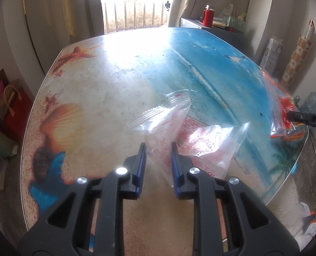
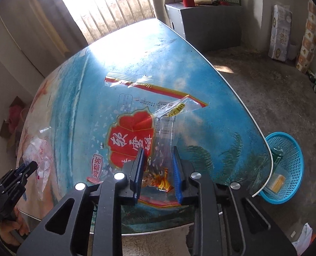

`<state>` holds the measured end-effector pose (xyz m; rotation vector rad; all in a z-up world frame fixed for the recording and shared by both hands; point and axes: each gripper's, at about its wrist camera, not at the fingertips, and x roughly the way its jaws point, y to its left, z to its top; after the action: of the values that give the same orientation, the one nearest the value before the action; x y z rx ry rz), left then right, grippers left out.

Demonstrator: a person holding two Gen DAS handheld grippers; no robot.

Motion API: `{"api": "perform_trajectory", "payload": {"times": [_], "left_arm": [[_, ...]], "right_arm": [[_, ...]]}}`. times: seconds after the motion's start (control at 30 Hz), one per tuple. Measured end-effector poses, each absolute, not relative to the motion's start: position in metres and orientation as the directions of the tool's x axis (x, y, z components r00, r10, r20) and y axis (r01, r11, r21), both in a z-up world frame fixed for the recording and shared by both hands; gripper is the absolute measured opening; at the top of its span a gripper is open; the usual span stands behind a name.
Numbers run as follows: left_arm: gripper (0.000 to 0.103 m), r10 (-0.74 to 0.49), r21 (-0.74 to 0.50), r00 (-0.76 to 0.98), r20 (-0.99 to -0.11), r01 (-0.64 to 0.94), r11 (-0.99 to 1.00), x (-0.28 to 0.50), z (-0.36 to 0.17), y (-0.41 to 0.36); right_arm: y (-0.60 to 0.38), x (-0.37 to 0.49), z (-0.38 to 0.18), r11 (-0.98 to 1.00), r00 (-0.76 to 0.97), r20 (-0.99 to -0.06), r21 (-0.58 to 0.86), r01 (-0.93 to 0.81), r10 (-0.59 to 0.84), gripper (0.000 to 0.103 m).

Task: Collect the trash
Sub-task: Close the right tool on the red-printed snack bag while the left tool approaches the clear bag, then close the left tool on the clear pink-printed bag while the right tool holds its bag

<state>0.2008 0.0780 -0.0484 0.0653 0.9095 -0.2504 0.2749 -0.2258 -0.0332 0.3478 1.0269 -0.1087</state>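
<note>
- On the beach-printed bench (image 2: 200,68), two pieces of plastic trash are being picked up, one by each claw.
- The right claw (image 2: 158,170) is pinching the near end of a clear wrapper with a red label (image 2: 132,136); the film is bunching between its blue pads.
- That wrapper is lying near the bench's right edge, its long axis running away from the claw toward the window, its striped top edge pointing that way.
- The left claw (image 1: 159,160) is standing narrowly parted around the corner of a crumpled clear bag with red print (image 1: 192,140); I cannot tell whether its pads are truly biting the thin film.
- The bag is sitting mid-bench, its ribbed zip end pointing away and leftward.
- I judge the step to be grasping, with lifting not yet begun.
- Next, the wrapper likely needs carrying over the bench edge to the blue basket (image 2: 292,160) on the floor, which is already holding some rubbish.
- Slippery film may be sliding free, so a firm pinch matters.
</note>
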Motion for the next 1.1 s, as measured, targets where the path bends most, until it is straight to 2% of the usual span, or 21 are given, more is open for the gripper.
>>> {"api": "perform_trajectory", "payload": {"times": [0.07,0.23,0.33,0.43,0.57,0.77,0.87,0.93,1.1], "left_arm": [[0.022,-0.202,-0.074,0.577,-0.791,0.238,0.968,0.203,-0.049,0.081],[0.039,-0.33,-0.262,0.513,-0.793,0.202,0.944,0.21,-0.051,0.101],[0.05,-0.372,-0.328,0.491,-0.788,0.178,0.928,0.211,-0.053,0.11],[0.055,-0.4,-0.369,0.476,-0.783,0.162,0.915,0.211,-0.054,0.115],[0.055,-0.375,-0.339,0.47,-0.799,0.163,0.926,0.208,-0.053,0.107],[0.053,-0.265,-0.206,0.488,-0.832,0.171,0.963,0.206,-0.052,0.085],[0.044,-0.2,-0.116,0.508,-0.838,0.191,0.975,0.204,-0.053,0.072],[0.034,-0.184,-0.088,0.516,-0.837,0.205,0.975,0.202,-0.053,0.067],[0.026,-0.165,-0.055,0.528,-0.833,0.218,0.974,0.199,-0.052,0.062]], "right_arm": [[-0.224,0.27,-0.03,0.941,0.522,-0.849,0.242,0.238,0.086,0.017],[-0.218,0.261,-0.028,0.942,0.524,-0.845,0.257,0.215,0.111,0.016],[-0.212,0.259,-0.027,0.945,0.522,-0.844,0.26,0.197,0.123,0.015],[-0.209,0.259,-0.029,0.946,0.515,-0.847,0.261,0.19,0.13,0.015],[-0.209,0.259,-0.031,0.944,0.516,-0.846,0.266,0.193,0.133,0.015],[-0.209,0.259,-0.032,0.945,0.519,-0.845,0.263,0.194,0.129,0.015],[-0.209,0.259,-0.032,0.945,0.52,-0.845,0.264,0.195,0.129,0.015],[-0.208,0.259,-0.032,0.944,0.521,-0.844,0.267,0.196,0.13,0.015],[-0.208,0.259,-0.033,0.944,0.522,-0.843,0.265,0.195,0.129,0.016]]}}
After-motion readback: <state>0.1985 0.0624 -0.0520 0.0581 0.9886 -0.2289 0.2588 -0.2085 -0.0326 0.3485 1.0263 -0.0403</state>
